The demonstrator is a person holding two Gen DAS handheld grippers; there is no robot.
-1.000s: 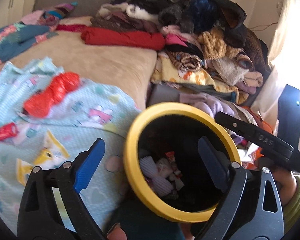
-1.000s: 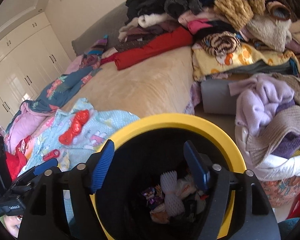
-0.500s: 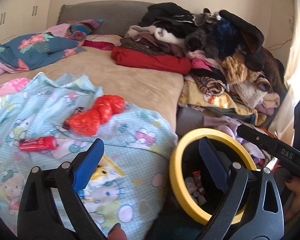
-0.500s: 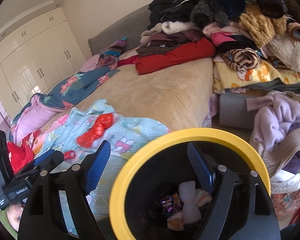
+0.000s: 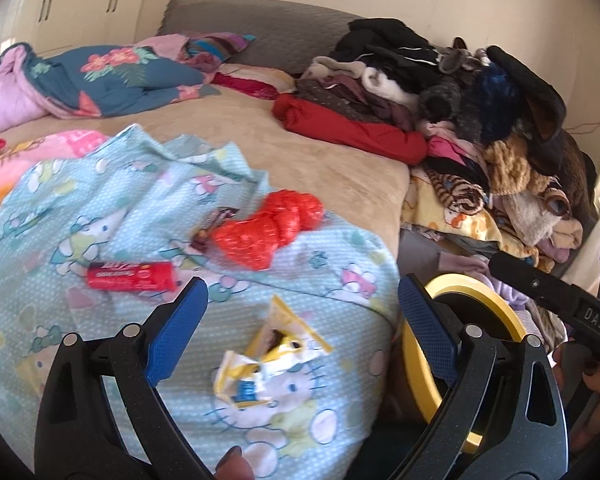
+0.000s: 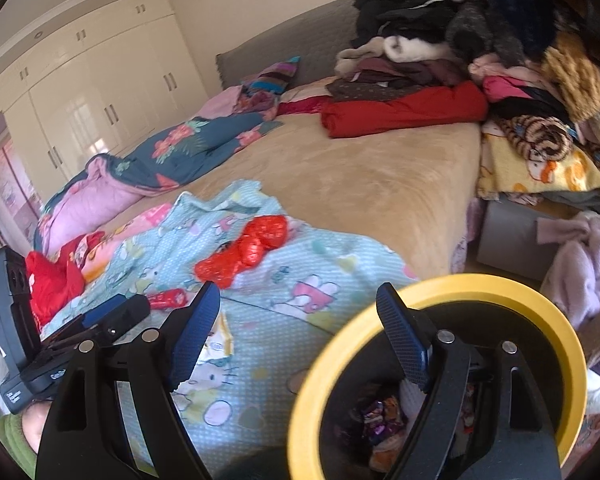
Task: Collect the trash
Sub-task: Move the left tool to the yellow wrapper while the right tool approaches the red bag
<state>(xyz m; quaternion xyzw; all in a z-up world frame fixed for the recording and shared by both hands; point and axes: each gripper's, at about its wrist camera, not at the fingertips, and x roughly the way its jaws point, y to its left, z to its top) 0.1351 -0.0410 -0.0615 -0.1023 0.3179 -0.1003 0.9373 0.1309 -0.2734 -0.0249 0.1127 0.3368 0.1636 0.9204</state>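
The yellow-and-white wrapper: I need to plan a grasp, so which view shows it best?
The left wrist view: the yellow-and-white wrapper lies fully visible, crumpled on the blue blanket. In the right wrist view, the right hand-held gripper hides most of it.

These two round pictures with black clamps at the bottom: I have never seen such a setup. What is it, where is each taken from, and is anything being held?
No robot here. A person holds a hand-operated clamp in each hand, and each clamp carries a wide-angle camera looking out along its two blue-padded fingers.

In the left camera's picture, the left gripper is open and empty above a blue cartoon blanket on the bed. On the blanket lie a torn yellow wrapper, a red tube, a crumpled red bag and a small dark wrapper.

In the right camera's picture, the right gripper is also open and empty, above a yellow-rimmed bin beside the bed, with trash already inside. The piles at the right are clothes.
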